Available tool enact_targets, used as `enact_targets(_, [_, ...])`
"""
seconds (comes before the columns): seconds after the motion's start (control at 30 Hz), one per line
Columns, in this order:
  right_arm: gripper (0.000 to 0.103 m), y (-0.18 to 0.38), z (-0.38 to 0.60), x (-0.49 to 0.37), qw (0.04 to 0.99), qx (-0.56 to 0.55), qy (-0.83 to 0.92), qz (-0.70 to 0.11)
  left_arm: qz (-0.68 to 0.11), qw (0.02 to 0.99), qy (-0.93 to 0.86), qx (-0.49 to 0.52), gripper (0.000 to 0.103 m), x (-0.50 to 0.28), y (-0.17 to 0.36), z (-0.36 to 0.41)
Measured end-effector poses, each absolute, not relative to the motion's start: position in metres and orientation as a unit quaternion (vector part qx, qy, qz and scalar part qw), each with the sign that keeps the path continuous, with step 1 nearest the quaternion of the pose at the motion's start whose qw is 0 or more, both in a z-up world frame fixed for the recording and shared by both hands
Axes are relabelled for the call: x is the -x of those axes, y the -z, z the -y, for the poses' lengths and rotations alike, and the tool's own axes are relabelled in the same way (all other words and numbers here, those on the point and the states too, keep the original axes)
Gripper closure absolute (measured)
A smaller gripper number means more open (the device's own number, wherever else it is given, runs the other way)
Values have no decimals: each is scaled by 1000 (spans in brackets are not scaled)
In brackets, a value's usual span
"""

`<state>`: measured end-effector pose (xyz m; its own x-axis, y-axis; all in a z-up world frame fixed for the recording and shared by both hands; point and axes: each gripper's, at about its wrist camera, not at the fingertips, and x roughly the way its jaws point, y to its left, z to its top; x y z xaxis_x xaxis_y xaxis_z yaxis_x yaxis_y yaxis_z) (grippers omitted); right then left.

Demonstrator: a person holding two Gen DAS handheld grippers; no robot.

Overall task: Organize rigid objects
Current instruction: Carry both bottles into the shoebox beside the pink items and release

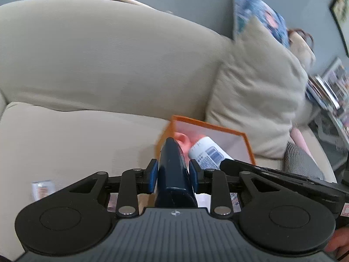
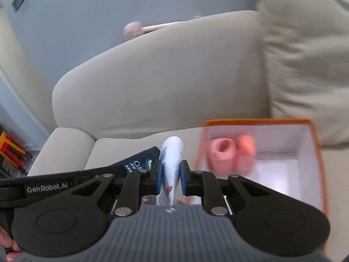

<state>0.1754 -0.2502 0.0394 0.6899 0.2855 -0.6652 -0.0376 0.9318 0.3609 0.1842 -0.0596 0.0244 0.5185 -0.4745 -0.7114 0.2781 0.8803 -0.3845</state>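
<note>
Now, left gripper [image 1: 173, 175]: clamped on dark blue bottle [image 1: 174, 172], just before the orange box [image 1: 248, 146].
Right gripper [image 2: 171, 176]: clamped on white bottle [image 2: 171, 163], left of the box.
Box contents: pink items [image 2: 231, 152].

An open orange-rimmed cardboard box [image 2: 314, 152] is set on the beige fabric sofa seat [image 2: 135, 148], at the right of the right wrist frame. Two pink rounded items [image 2: 231, 152] are seen inside it, at its left. A beige cushion [image 1: 257, 91] is propped behind the box.
</note>
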Motion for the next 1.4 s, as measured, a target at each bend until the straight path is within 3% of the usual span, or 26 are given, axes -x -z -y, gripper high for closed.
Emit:
enact_targets(0.43, [86, 28, 327, -153, 869, -204, -20, -451, -497, 833, 242, -13, 69, -174, 32, 163])
enact_targets(0.73, [86, 75, 318, -192, 849, -193, -29, -490, -491, 840, 213, -94, 69, -186, 60, 176])
enact_targets(1.23, [86, 99, 322, -202, 834, -200, -30, -513, -488, 820, 216, -206, 69, -191, 79, 201])
enact_targets(1.4, [85, 101, 323, -201, 832, -206, -28, -514, -480, 818, 223, -228, 64, -187, 81, 201])
